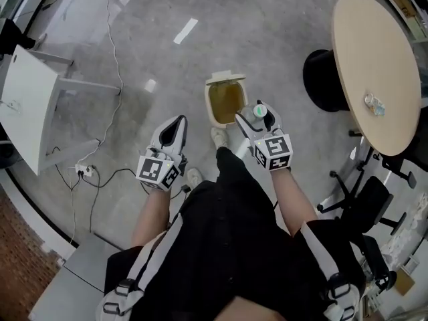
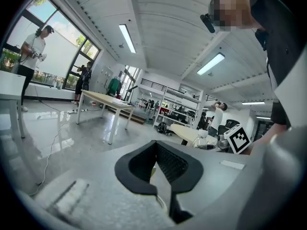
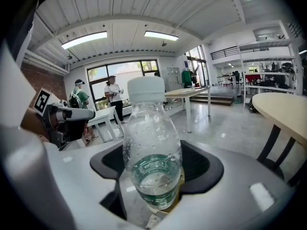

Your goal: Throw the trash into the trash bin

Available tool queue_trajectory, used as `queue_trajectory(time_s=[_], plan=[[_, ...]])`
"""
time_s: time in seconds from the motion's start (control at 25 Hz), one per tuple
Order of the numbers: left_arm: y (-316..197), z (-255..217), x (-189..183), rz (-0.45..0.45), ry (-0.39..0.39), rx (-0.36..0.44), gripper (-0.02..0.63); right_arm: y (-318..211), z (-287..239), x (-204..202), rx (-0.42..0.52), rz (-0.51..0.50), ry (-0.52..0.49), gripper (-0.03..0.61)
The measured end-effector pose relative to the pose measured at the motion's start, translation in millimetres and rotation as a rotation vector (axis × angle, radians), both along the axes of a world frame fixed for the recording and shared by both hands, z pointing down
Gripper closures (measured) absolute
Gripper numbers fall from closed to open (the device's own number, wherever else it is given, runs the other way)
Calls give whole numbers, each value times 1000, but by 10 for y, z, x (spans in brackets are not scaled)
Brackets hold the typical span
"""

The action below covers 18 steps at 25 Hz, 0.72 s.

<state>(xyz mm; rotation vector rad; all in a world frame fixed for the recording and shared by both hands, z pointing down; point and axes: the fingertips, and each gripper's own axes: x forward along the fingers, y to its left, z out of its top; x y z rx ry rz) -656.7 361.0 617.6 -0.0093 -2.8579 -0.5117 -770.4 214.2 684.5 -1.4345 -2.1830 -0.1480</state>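
Item: clear plastic bottle [image 3: 151, 143], clamped in my right claw [image 1: 262, 127], centre of frame, just beside the open trash bin [image 1: 211, 107] on the floor. Left claw [image 1: 175, 127]: pinched together, nothing in it. Status: bottle at bin; drop not yet made.

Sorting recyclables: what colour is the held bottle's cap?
White cap on the bottle; right gripper view shows it best.
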Motion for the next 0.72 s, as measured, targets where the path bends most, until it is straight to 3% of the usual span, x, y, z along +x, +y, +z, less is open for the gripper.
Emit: queue_trajectory(time_s=[0.24, 0.52, 0.72], plan=[[-134, 233, -38, 37, 35, 27, 612, 171, 561, 114, 94, -73, 26, 249], [-21, 217, -202, 19, 49, 26, 612, 303, 1221, 60, 206, -154, 71, 249], [85, 160, -75, -13, 46, 40, 612, 356, 1722, 47, 311, -192, 108, 249]])
